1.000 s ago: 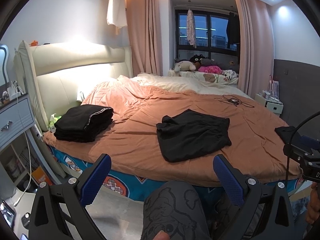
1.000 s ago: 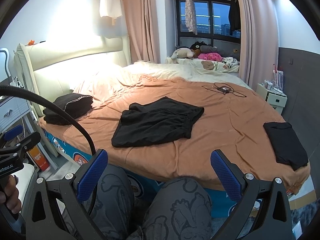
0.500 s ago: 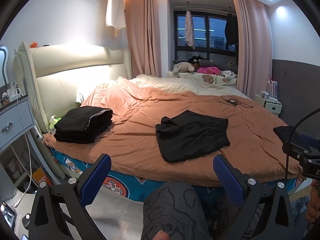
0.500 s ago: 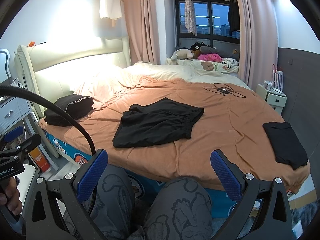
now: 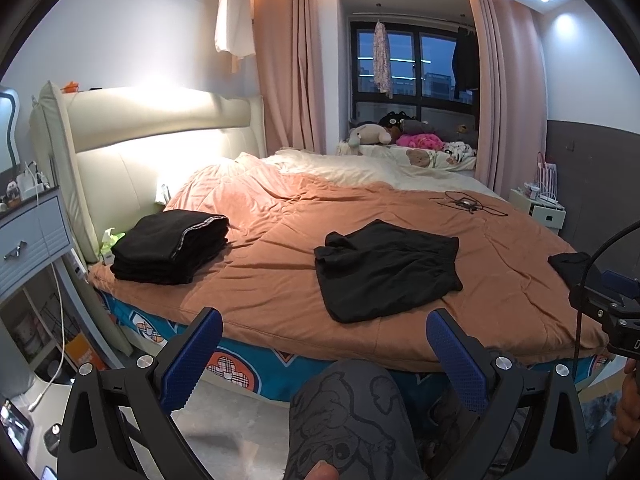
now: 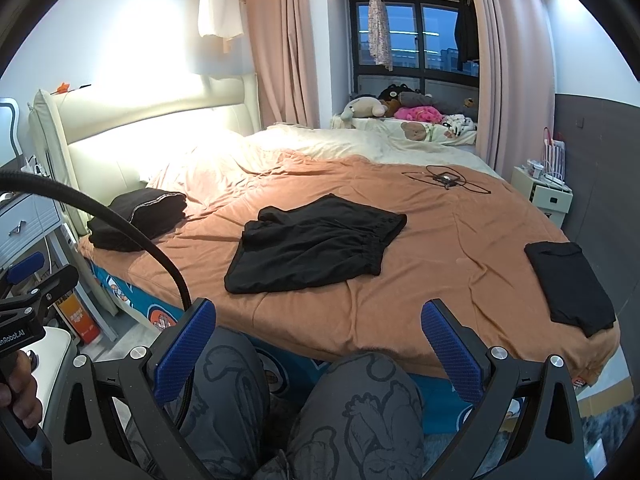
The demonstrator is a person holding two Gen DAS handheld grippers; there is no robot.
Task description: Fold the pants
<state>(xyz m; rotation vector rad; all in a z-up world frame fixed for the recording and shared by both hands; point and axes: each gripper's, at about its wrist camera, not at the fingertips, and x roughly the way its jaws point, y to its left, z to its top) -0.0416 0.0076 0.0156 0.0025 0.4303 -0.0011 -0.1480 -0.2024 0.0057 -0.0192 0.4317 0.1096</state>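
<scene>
Now the black pants lie rumpled and flat on the bed, well ahead of the left tool and right tool, both wide apart and empty.

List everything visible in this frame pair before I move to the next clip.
pants: 1, black, spread mid-bed
folded stack: 1, black, bed's headboard corner
folded garment: 1, black, bed's right edge
bedspread: 1, orange-brown, covering bed
cable: 1, black, far side of bedspread
plush toys: several, mixed colours, by window
nightstand: 1, white, right of bed
left tongs: 1, blue pads, open, before bed
right tongs: 1, blue pads, open, above knees
</scene>
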